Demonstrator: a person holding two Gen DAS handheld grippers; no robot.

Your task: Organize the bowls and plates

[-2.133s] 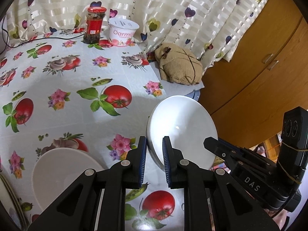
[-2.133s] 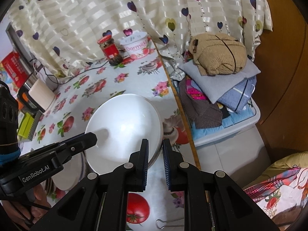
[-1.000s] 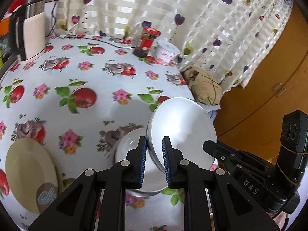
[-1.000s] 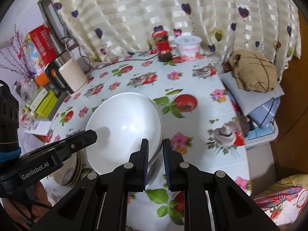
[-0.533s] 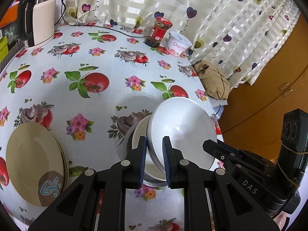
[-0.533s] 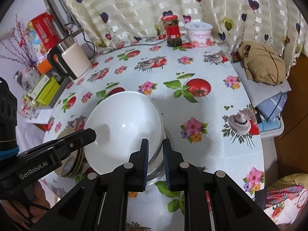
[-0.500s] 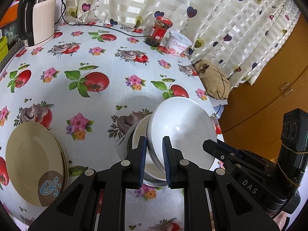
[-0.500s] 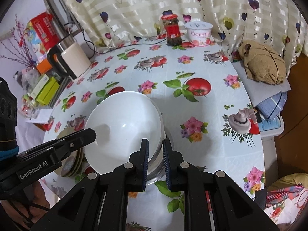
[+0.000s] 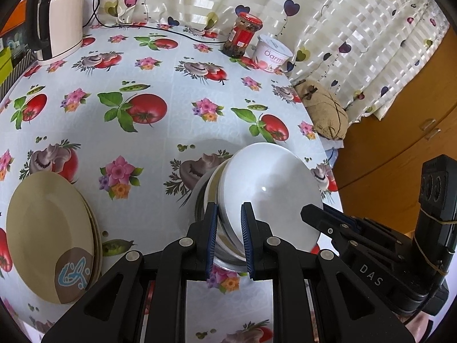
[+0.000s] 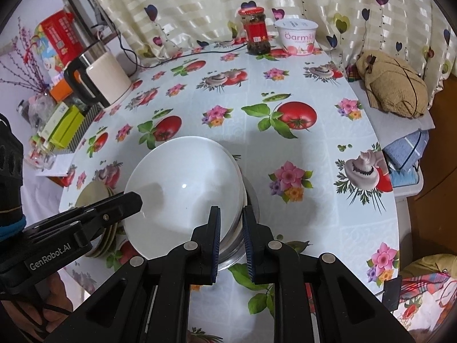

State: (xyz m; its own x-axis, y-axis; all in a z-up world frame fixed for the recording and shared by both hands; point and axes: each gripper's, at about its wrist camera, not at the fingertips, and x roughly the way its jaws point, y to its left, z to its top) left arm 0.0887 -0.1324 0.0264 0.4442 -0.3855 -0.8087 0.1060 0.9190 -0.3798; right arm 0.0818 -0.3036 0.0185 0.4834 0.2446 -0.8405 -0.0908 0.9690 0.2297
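- Left wrist view: the left gripper [image 9: 230, 235] pinches the near rim of the white bowl [image 9: 271, 191], which sits tilted over a stack of bowls [image 9: 207, 197] beneath it. The right gripper [image 9: 312, 214] meets the bowl's opposite edge. Left of the bowl lies a stack of beige plates [image 9: 48, 234]. Beyond it stand a red-lidded jar [image 9: 242, 38], a yogurt tub [image 9: 272, 57] and a kettle [image 9: 57, 17].
- Right wrist view: the right gripper's jaws are easing apart, the bowl's rim between them, pads still touching. Right of the bowl, off the tablecloth [image 10: 314, 154], folded laundry [image 10: 394, 85] is piled; heart-print curtains [image 10: 200, 0] hang behind.
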